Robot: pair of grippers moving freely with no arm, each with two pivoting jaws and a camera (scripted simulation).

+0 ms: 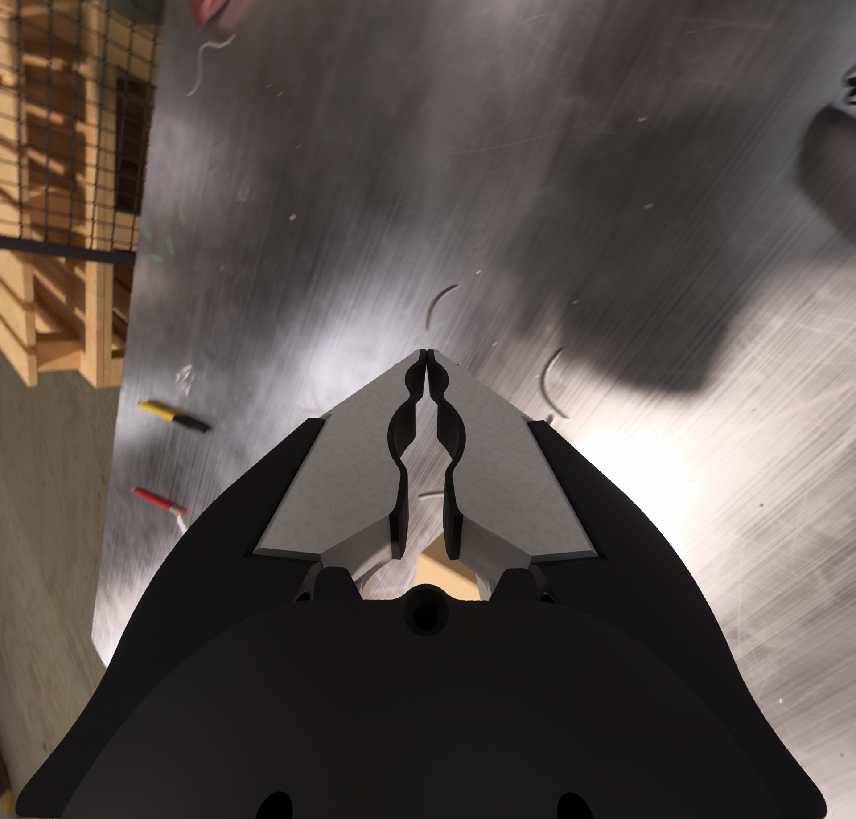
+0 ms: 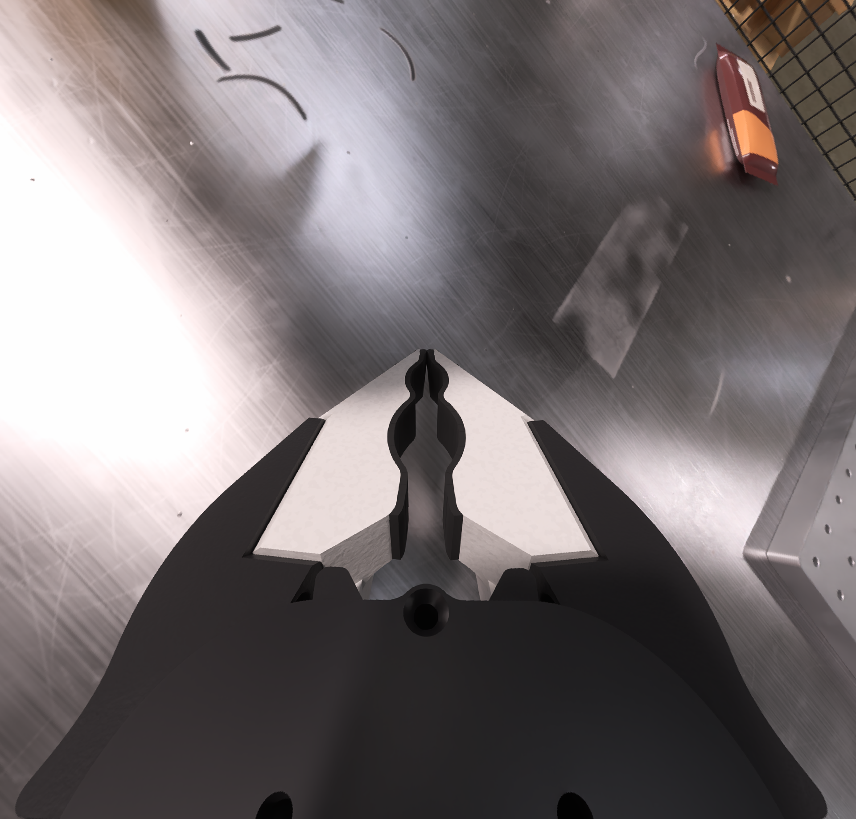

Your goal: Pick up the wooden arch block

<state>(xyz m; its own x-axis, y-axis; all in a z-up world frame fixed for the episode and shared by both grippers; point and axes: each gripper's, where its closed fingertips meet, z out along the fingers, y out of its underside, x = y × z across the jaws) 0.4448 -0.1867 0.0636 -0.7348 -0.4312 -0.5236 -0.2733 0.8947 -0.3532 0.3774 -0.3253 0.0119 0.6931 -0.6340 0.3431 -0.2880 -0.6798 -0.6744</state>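
Block point(image 1: 435, 570) peeks tan behind left claw point(image 1: 426, 353); both claws' tips together, right claw point(image 2: 426, 352) empty.

A tan wooden arch block point(image 1: 433, 565) shows partly, low behind closed tongs.

A: The bench point(image 1: 556, 148) looks like brushed metal, scratched and shiny.
B: Left tool point(image 1: 426, 354): matt black plastic shell, grainy grey fingers point(image 1: 343, 472).
A: The wrapper point(image 2: 745, 116) is glossy.
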